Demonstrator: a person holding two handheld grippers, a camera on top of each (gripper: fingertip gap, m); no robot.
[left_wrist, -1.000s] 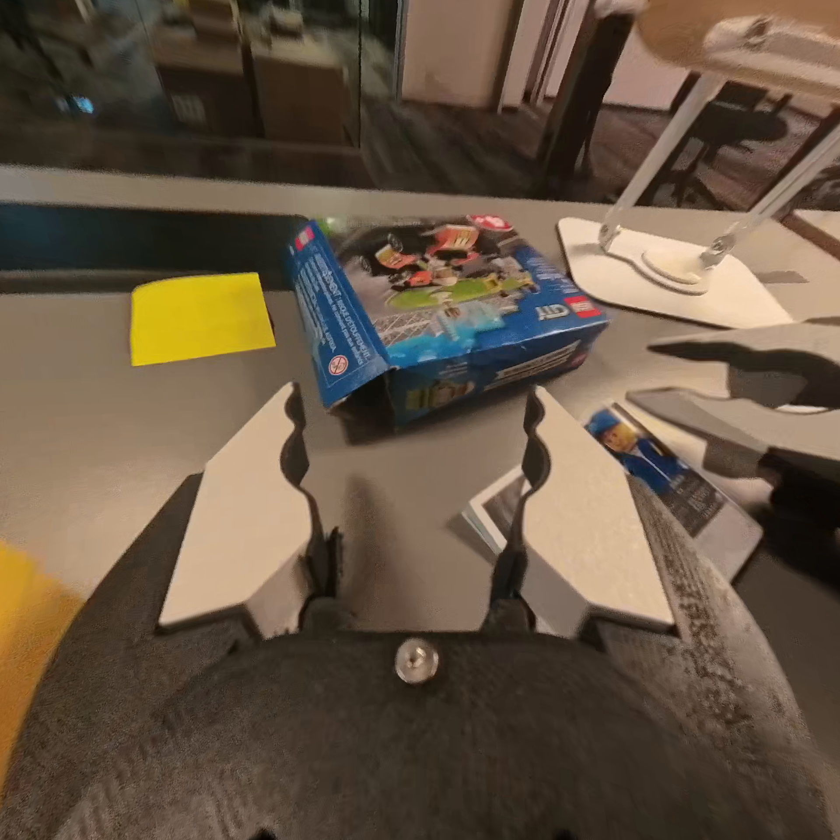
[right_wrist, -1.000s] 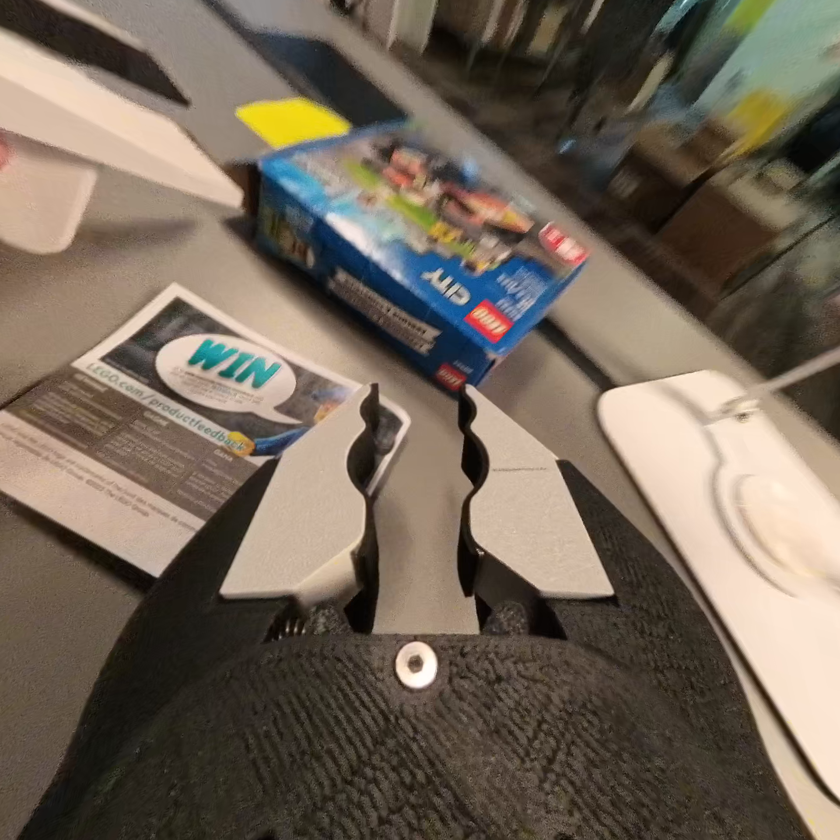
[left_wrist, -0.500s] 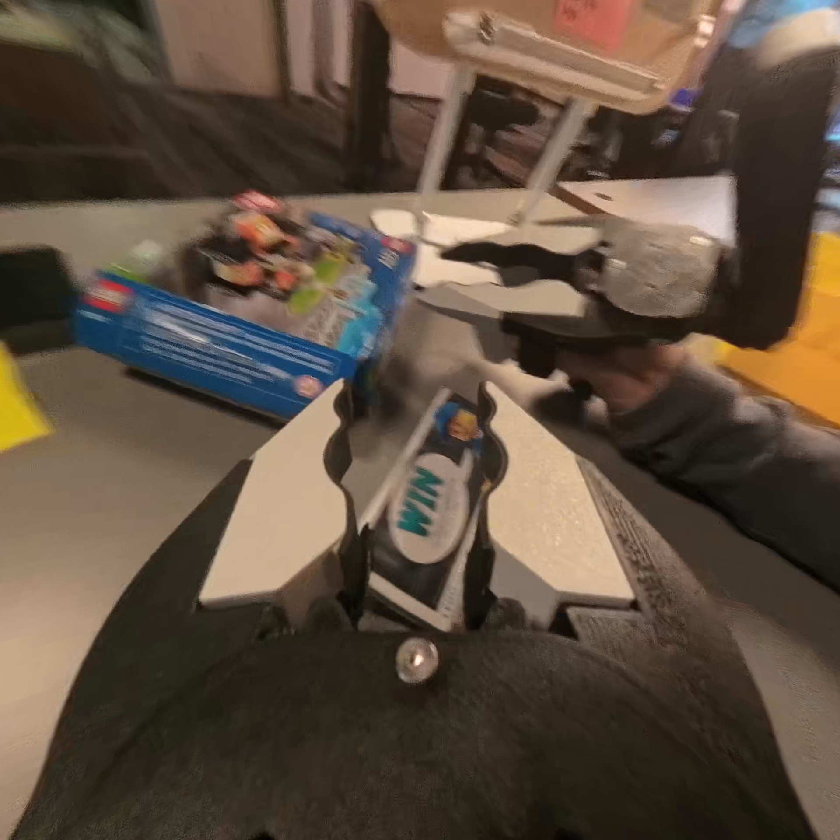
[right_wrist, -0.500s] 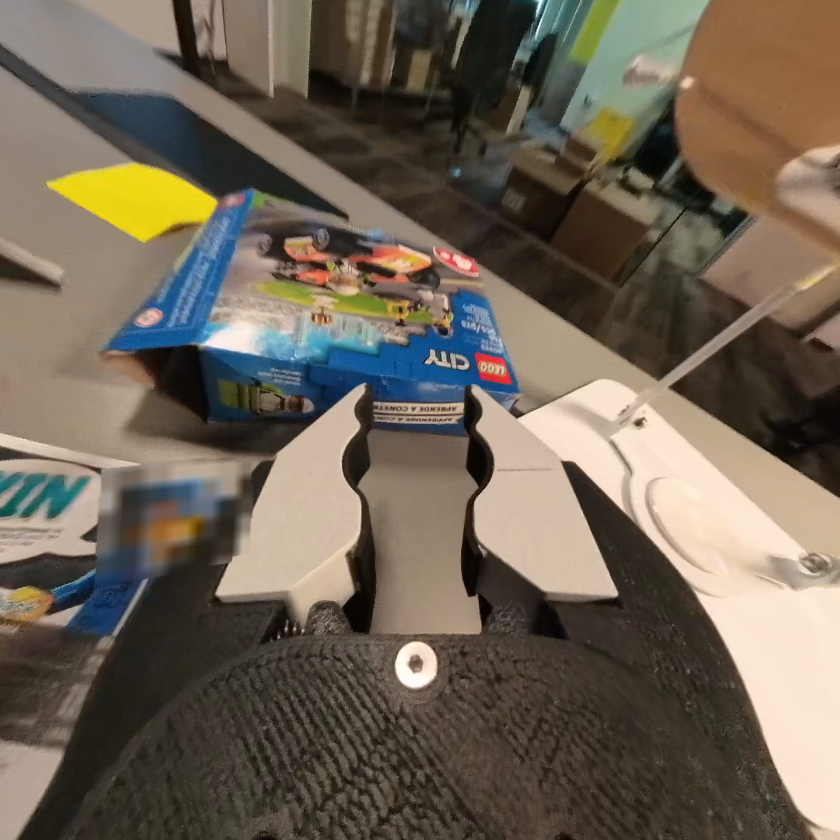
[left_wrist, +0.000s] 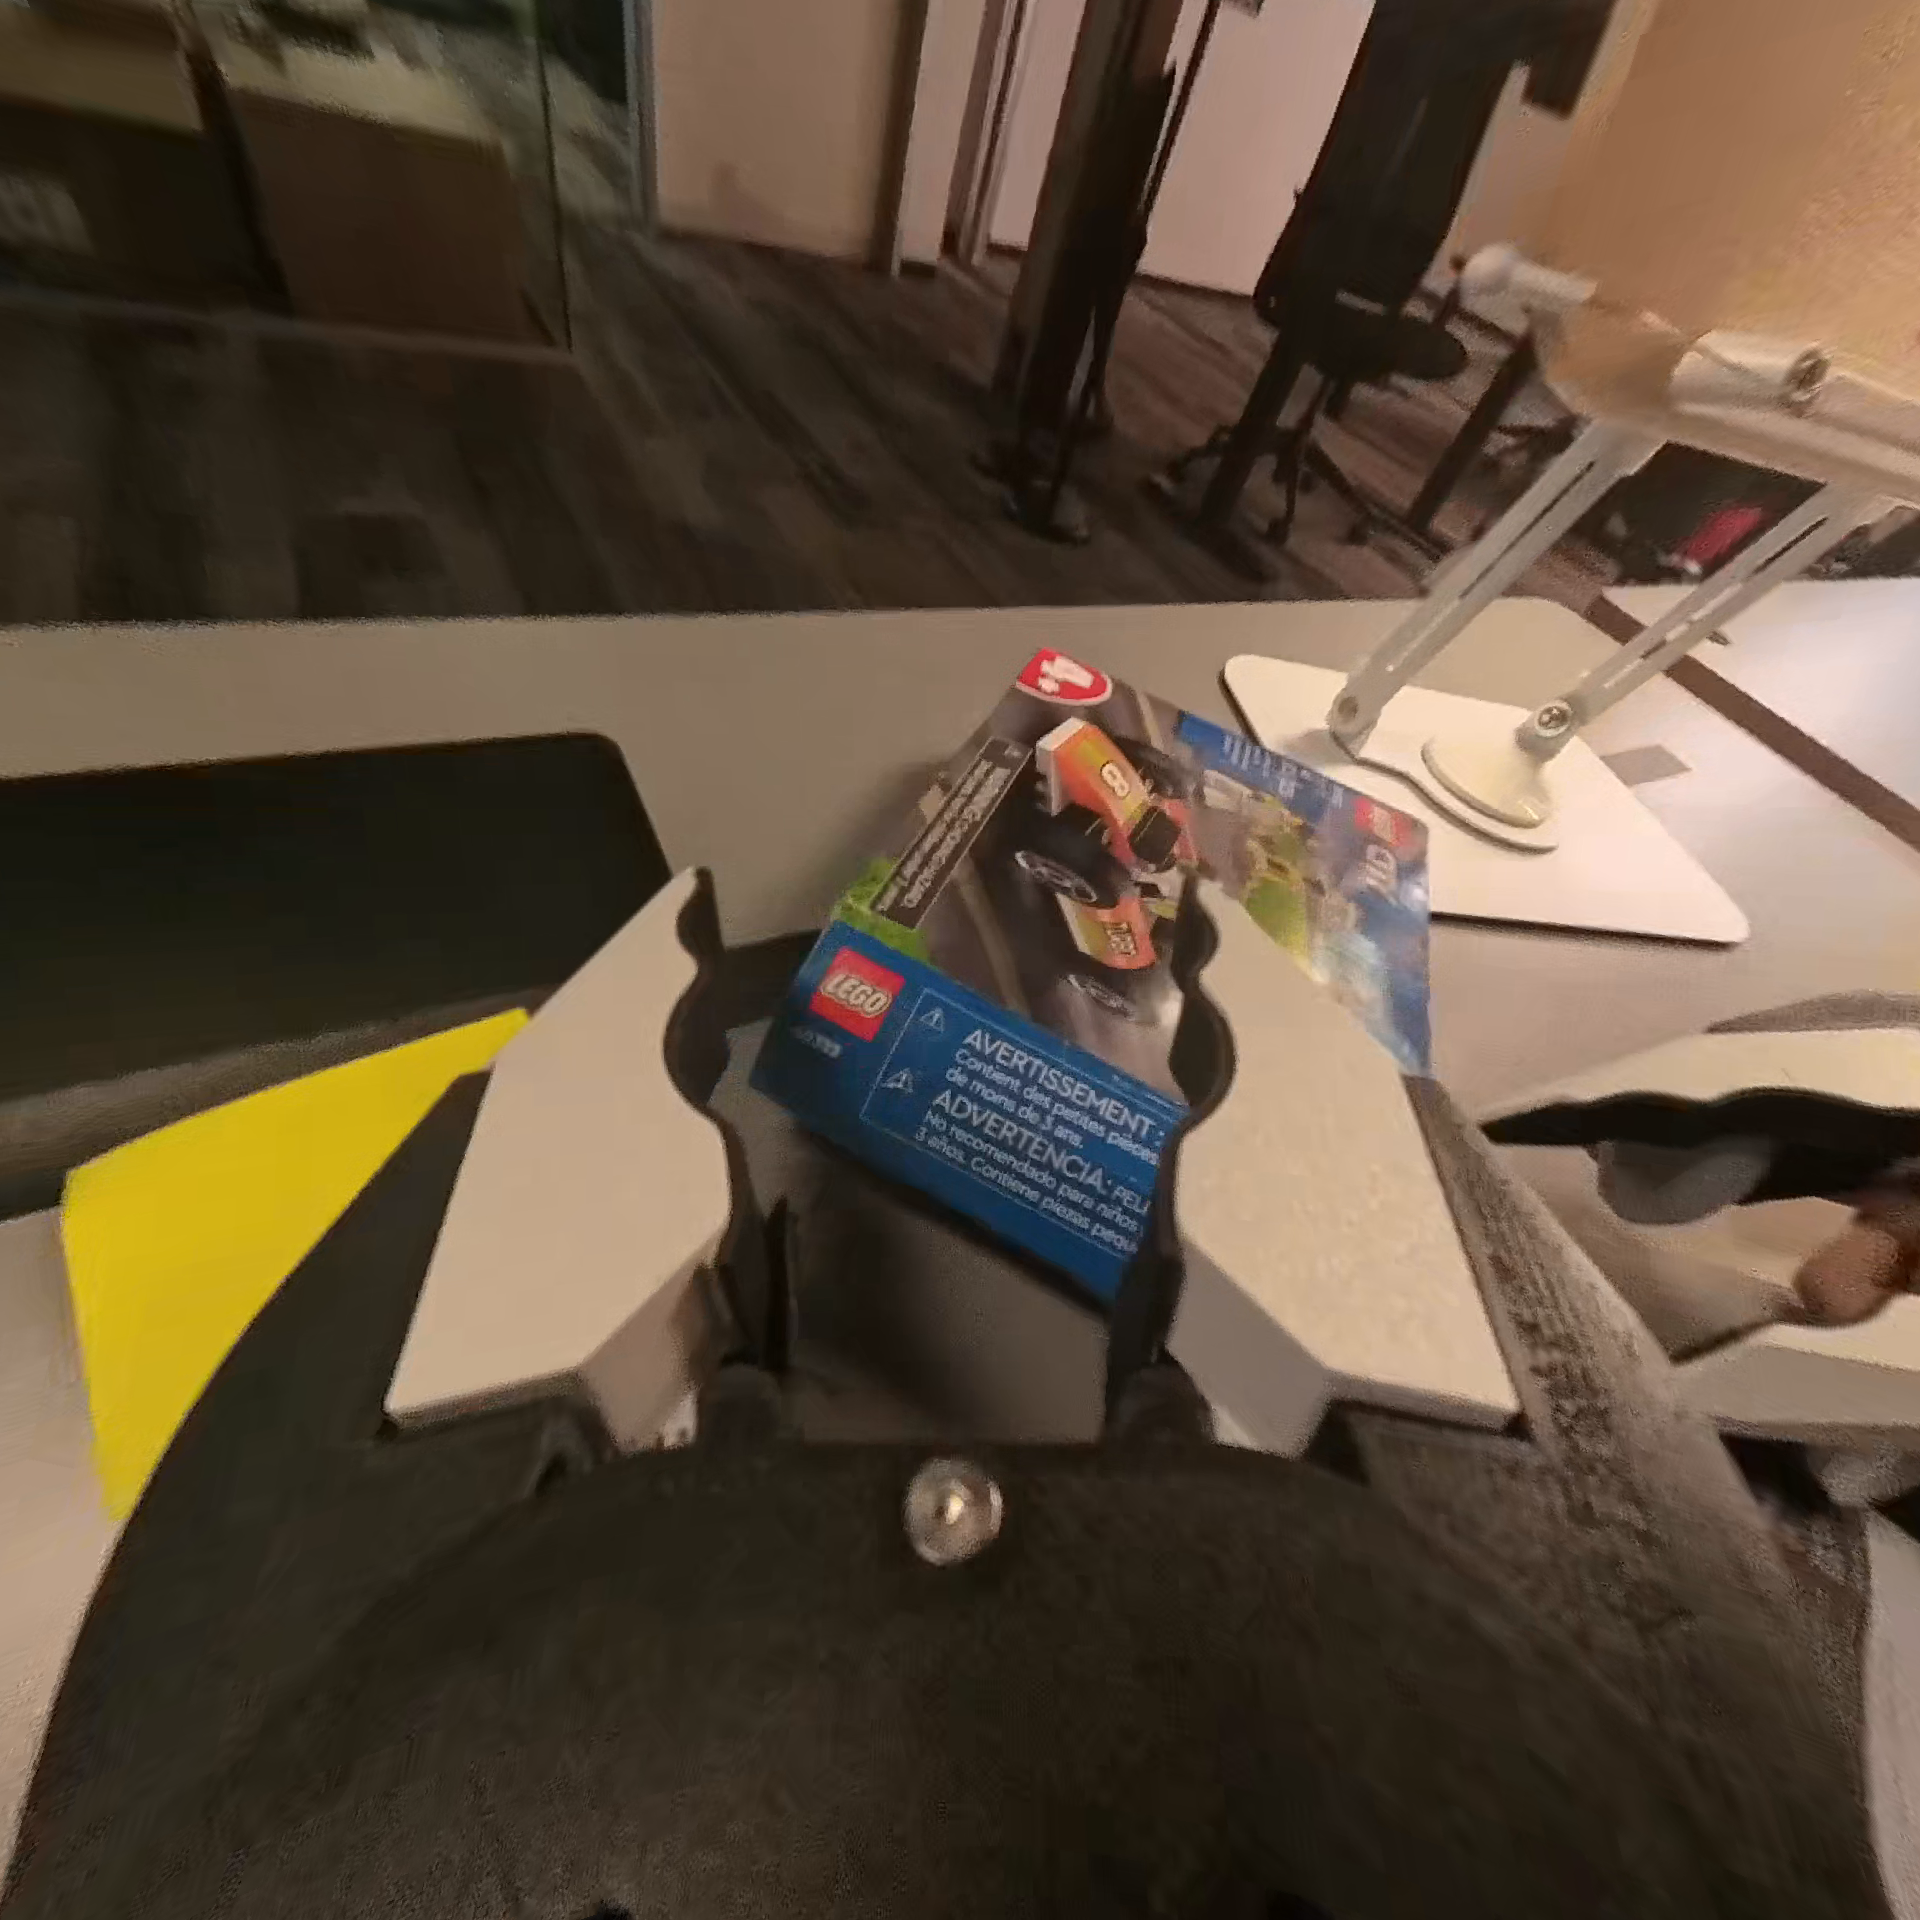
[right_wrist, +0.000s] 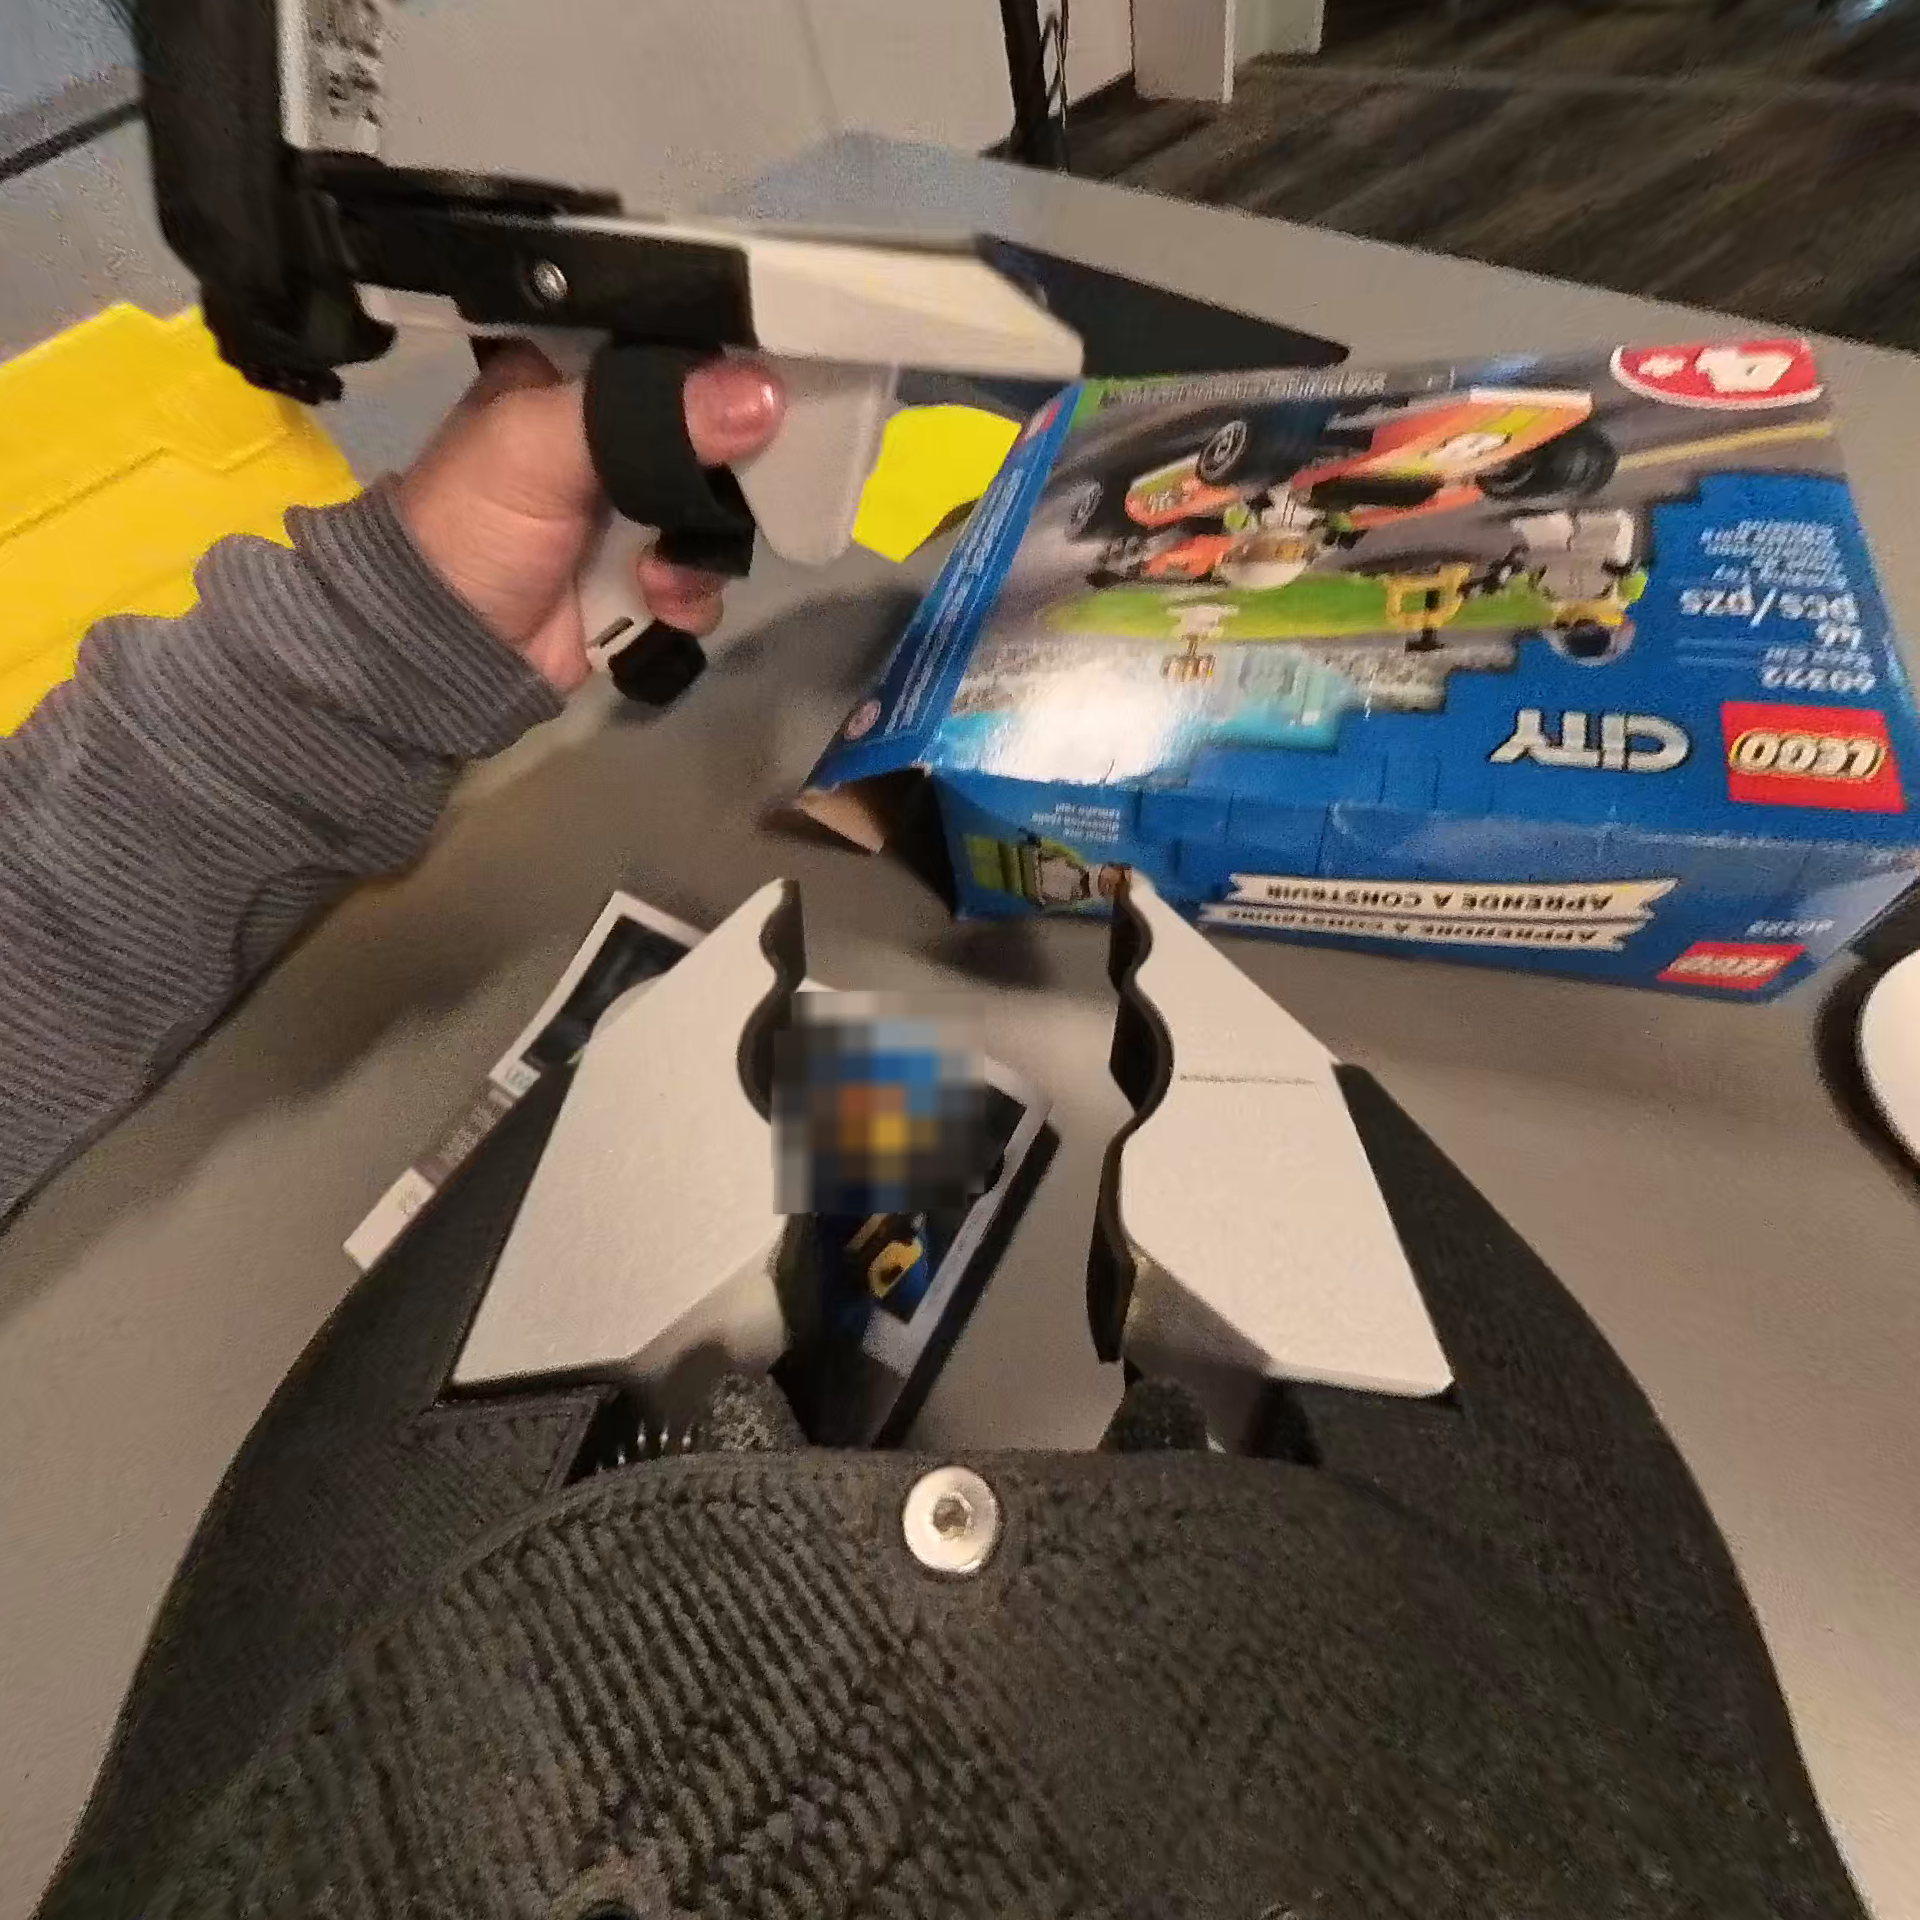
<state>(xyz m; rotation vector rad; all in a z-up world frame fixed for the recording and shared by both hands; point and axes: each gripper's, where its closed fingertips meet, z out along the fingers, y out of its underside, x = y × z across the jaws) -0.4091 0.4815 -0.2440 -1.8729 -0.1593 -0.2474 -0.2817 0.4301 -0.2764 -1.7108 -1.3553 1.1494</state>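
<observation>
A blue toy box (left_wrist: 1039, 1039) lies on the grey table (left_wrist: 520, 686) with its end flap open. My left gripper (left_wrist: 951, 894) is open. The box's flap end sits between its fingers, close to the right finger (left_wrist: 1309, 1143), with a gap at the left finger (left_wrist: 582, 1122). In the right wrist view the left gripper (right_wrist: 1195, 332) hovers over the far left end of the box (right_wrist: 1351, 644). My right gripper (right_wrist: 956, 888) is open just above a printed leaflet (right_wrist: 904, 1278) lying flat on the table. It also shows in the left wrist view (left_wrist: 1579, 1132).
A yellow note (left_wrist: 260, 1195) lies left of the box. A white stand base (left_wrist: 1507, 852) with slanted legs stands at the right rear. A black recess (left_wrist: 312, 883) runs along the back left. A person's hand and grey sleeve (right_wrist: 260, 675) hold the left gripper.
My left gripper swung from over the leaflet to the box's flap end and opened wider. My right gripper opened wider and drew back from the box to over the leaflet.
</observation>
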